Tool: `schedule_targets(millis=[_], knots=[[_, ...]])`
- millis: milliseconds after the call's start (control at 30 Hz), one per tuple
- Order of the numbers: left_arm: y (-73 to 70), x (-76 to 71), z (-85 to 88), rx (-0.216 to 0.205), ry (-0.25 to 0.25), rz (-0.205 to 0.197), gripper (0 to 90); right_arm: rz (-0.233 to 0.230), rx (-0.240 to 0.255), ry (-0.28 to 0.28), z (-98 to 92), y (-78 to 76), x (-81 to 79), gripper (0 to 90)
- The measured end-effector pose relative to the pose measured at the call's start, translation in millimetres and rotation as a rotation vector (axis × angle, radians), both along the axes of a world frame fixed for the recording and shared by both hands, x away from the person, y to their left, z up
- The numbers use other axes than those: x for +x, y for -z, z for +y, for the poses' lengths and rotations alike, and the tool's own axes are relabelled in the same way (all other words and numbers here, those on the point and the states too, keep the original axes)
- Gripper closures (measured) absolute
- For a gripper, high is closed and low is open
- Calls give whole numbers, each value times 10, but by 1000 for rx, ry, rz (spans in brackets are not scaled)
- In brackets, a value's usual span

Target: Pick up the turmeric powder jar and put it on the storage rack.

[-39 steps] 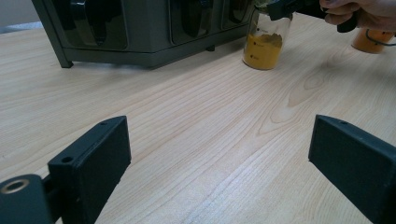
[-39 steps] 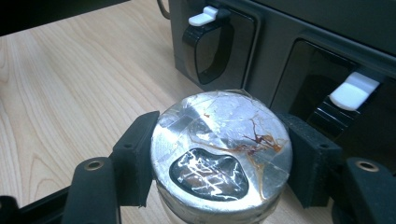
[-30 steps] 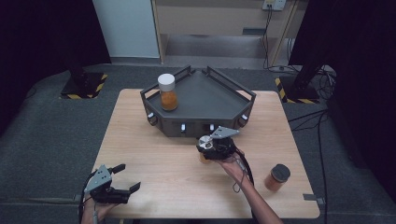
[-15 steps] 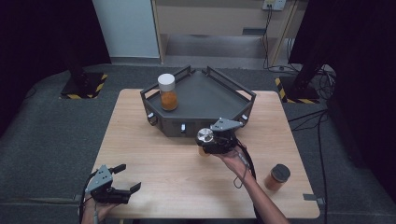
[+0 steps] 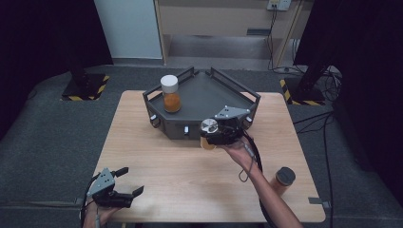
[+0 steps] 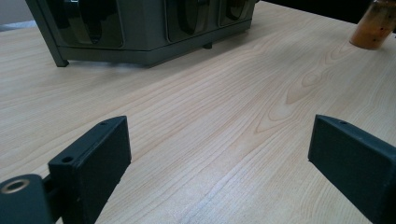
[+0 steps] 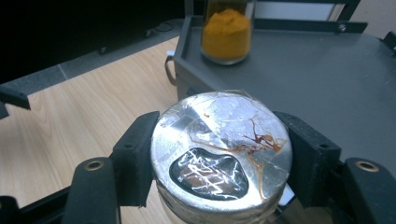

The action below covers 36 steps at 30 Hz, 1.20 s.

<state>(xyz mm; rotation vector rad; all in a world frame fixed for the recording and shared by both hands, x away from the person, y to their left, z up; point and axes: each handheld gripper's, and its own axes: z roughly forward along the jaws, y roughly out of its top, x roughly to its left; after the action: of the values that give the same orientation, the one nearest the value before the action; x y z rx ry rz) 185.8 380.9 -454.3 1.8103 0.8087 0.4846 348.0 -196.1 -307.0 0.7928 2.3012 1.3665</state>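
Grained wood table [image 5: 190, 161]; right claw [image 7: 219, 154] grips round foil-topped jar [image 7: 222, 149].

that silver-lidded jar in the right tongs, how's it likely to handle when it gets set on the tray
The silver-lidded jar is probably rigid: the right tongs clamp its lid without denting it. The foil-like lid looks smooth, so it may slip. Being round, it could roll if tipped on the tray.
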Motion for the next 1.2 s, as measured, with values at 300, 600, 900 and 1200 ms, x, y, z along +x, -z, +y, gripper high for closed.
schedule_targets(millis=[300, 600, 900, 1200], knots=[[-2, 6, -1, 2, 4, 3, 51, -15, 4, 25, 26, -214, 90, 348], [-3, 8, -8, 3, 5, 5, 51, -14, 2, 67, 77, -343, 194, 348], [-4, 9, -8, 3, 6, 5, 51, -12, 4, 110, 121, -438, 337, 348], [-5, 10, -7, 3, 7, 5, 50, -15, 8, 148, 168, -523, 505, 348]])
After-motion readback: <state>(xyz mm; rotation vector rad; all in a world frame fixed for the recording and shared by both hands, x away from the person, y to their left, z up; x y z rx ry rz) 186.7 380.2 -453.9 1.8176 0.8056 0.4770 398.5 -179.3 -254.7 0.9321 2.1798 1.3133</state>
